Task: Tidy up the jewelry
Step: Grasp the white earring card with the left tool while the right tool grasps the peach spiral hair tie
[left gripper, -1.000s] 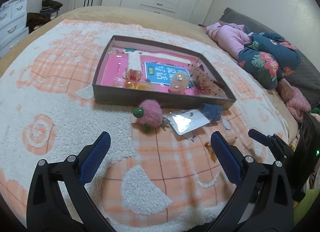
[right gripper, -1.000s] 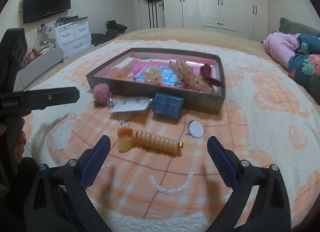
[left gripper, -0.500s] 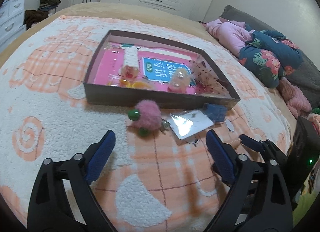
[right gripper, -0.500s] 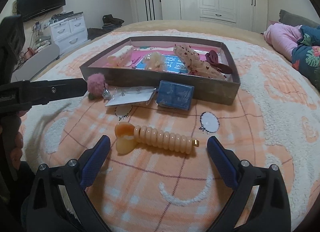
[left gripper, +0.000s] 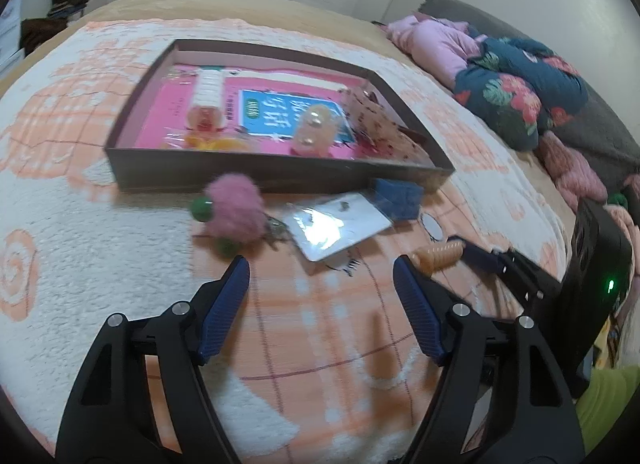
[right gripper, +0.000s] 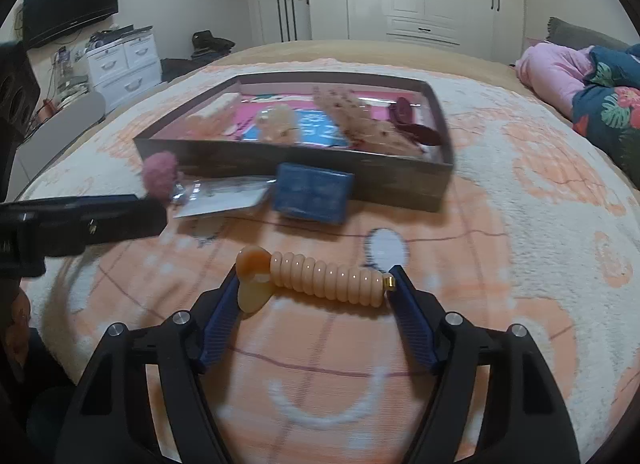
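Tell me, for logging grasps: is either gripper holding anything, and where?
Nothing held yet. Right gripper is closing around the peach hair clip, lengthwise; left gripper closes on nothing.

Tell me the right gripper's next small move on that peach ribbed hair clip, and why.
Probably finish closing. The right gripper is closing with the peach ribbed hair clip lying lengthwise between its fingers, each tip right at one end of it, though a firm pinch isn't evident yet. The clip rests on the blanket, in front of the tray where it likely belongs, so grip first, then lift.
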Available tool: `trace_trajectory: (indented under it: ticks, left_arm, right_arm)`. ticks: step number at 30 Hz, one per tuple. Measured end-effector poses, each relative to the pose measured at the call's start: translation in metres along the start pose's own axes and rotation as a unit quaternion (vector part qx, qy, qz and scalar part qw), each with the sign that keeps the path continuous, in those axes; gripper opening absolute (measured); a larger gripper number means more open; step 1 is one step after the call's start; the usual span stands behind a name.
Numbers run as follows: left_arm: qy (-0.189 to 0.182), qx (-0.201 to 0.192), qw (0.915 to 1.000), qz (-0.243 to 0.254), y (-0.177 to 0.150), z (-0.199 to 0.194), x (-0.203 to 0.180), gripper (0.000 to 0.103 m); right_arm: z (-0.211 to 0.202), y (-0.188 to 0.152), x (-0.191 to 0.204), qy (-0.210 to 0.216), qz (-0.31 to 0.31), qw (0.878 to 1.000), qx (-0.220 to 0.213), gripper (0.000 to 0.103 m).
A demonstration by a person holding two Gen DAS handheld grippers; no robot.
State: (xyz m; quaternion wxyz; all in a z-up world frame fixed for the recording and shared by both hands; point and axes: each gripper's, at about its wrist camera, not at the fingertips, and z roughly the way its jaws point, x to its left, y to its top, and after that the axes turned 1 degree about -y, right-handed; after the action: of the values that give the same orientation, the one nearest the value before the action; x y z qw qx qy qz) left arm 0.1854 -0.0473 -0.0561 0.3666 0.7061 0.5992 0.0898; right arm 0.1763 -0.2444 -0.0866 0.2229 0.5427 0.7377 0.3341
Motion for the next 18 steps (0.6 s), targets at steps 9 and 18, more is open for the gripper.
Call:
trace_trajectory:
  ticks: [9,18]
  left_arm:
    - [0.032,0.009,0.9952,0.092,0.009,0.020,-0.028,0.063]
    - [0.090,0.039,0.9752,0.198,0.020,0.052,-0.038,0.047]
  right_arm:
    - [-0.010,0.001,-0.048,-0.011,0.057,0.998,-0.005,0.069]
    - [-0.015,0.003,-0.078,-0.007,0.112,0.994,-0.006,0.069]
